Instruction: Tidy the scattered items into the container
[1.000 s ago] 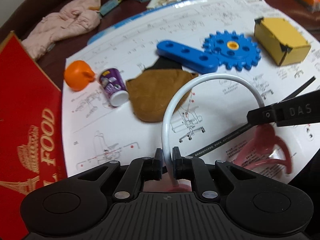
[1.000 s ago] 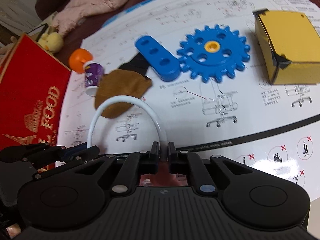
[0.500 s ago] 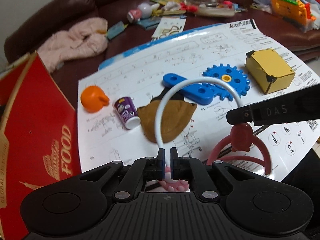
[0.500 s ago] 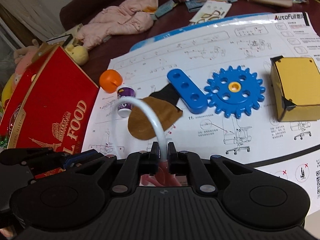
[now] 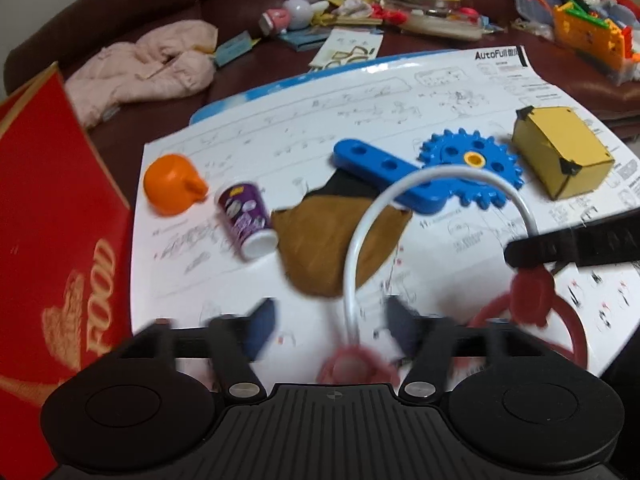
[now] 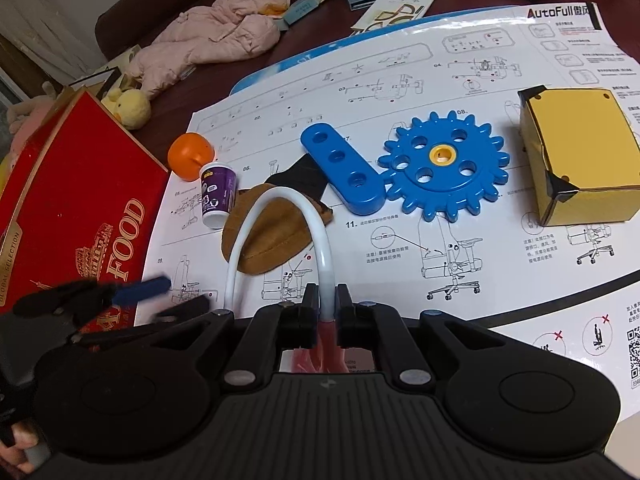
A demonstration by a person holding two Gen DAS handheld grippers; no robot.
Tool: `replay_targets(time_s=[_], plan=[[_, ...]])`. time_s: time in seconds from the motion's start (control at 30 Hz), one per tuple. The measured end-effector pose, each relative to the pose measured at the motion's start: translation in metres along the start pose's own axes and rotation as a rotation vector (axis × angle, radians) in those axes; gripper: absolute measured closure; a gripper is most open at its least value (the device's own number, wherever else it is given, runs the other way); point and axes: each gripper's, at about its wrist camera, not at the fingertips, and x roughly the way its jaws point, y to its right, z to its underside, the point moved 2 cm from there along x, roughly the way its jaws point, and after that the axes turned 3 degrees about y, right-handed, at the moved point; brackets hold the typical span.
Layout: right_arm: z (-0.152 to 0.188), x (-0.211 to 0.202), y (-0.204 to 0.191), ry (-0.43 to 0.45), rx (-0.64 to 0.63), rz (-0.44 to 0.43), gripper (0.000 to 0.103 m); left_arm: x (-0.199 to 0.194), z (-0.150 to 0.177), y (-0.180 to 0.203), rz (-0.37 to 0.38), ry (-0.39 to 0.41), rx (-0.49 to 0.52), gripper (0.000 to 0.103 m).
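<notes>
Red box (image 6: pixel 76 216): contents hidden.

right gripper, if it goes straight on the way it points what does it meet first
Probably the brown pouch, lying just ahead of the right gripper under the white band it holds. Beyond that sits the blue bar; depth is uncertain.

On the instruction sheet (image 6: pixel 400 272), the gear (image 6: pixel 446 166) lies between bar (image 6: pixel 344 170) and box (image 6: pixel 580 156).

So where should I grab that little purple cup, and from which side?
Grip the purple cup across its body, midway along. It lies on its side on the white instruction sheet, white end toward the camera, so come from above with fingers either side. Mind the orange toy right by its far end.
</notes>
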Motion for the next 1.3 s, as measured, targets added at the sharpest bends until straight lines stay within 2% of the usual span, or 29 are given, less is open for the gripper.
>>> replay_targets(time_s=[0.2, 0.3, 0.33, 0.37, 0.43, 0.63, 0.87, 1.1, 1.3], plan=[[-0.002, -0.004, -0.004, 0.009, -0.031, 0.008, 0.094, 0.038, -0.004, 0.011, -0.042, -0.064, 0.047, 0.024], [-0.003, -0.001, -0.002, 0.001, -0.025, 0.013, 0.094, 0.049, -0.001, 0.008, -0.056, -0.089, 0.042, 0.033], [-0.003, 0.000, -0.002, -0.001, -0.022, 0.015, 0.094, 0.052, -0.001, 0.007, -0.059, -0.100, 0.039, 0.054], [-0.003, 0.002, -0.001, -0.003, -0.018, 0.017, 0.094, 0.055, 0.000, 0.005, -0.057, -0.118, 0.034, 0.082], [-0.003, 0.004, 0.000, -0.009, -0.012, 0.019, 0.094, 0.059, 0.002, 0.000, -0.029, -0.163, 0.002, 0.101], [-0.003, 0.008, 0.000, -0.017, -0.003, 0.026, 0.094, 0.037, 0.006, 0.001, -0.086, -0.139, 0.033, 0.101], [-0.006, 0.002, -0.012, 0.002, -0.031, -0.001, 0.094, -0.010, 0.001, -0.017, -0.102, -0.088, -0.032, 0.101], [-0.013, -0.002, -0.042, 0.017, -0.091, -0.046, 0.094, -0.045, 0.009, -0.038, -0.123, -0.068, -0.084, 0.101], [-0.019, -0.010, -0.061, 0.045, -0.124, -0.067, 0.094, -0.064, 0.013, -0.049, -0.106, -0.050, -0.130, 0.101]])
